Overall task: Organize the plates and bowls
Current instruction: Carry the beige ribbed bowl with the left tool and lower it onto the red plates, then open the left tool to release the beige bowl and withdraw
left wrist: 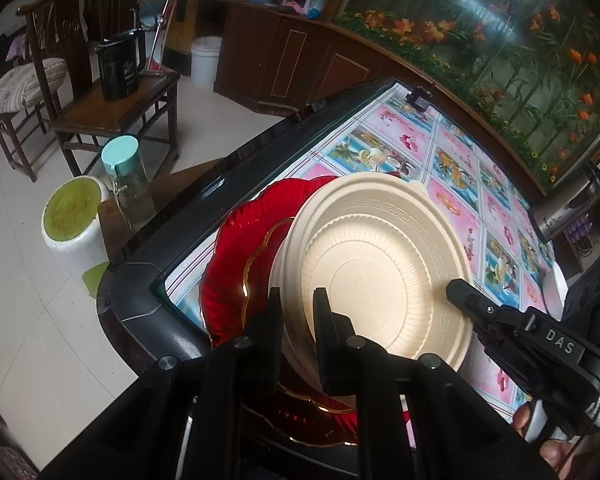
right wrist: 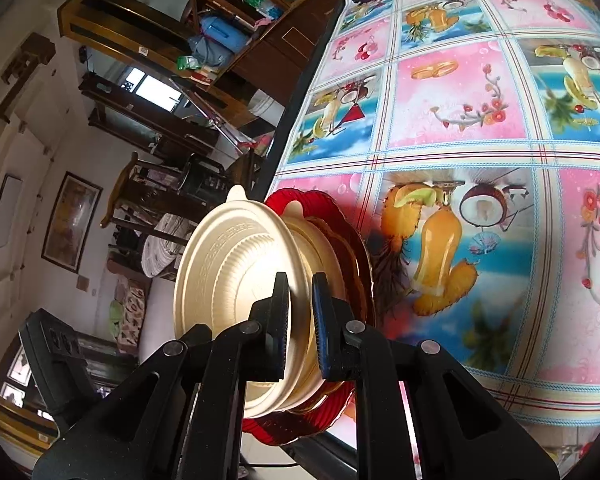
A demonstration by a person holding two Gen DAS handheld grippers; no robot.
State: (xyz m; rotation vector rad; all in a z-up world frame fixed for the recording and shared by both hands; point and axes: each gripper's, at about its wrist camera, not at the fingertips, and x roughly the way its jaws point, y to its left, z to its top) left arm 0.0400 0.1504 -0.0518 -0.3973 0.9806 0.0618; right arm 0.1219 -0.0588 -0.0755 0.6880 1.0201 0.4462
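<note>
A cream plastic bowl (left wrist: 384, 264) sits nested on another cream bowl, on top of a red glass plate (left wrist: 236, 264) with a gold rim, near the table corner. My left gripper (left wrist: 298, 304) is closed on the near rim of the top cream bowl. My right gripper (left wrist: 456, 292) reaches in from the right, one finger over the bowl's right rim. In the right wrist view my right gripper (right wrist: 300, 296) is closed on the rim of the cream bowl (right wrist: 228, 280), with the red plate (right wrist: 340, 232) behind it.
The table has a dark raised edge (left wrist: 188, 216) and a colourful fruit-print cloth (left wrist: 452, 168). A low stool with a teal-lidded bottle (left wrist: 128, 176), a white stool (left wrist: 74, 220) and wooden chairs (left wrist: 112, 92) stand on the floor to the left. A white dish (left wrist: 556, 292) lies at the right.
</note>
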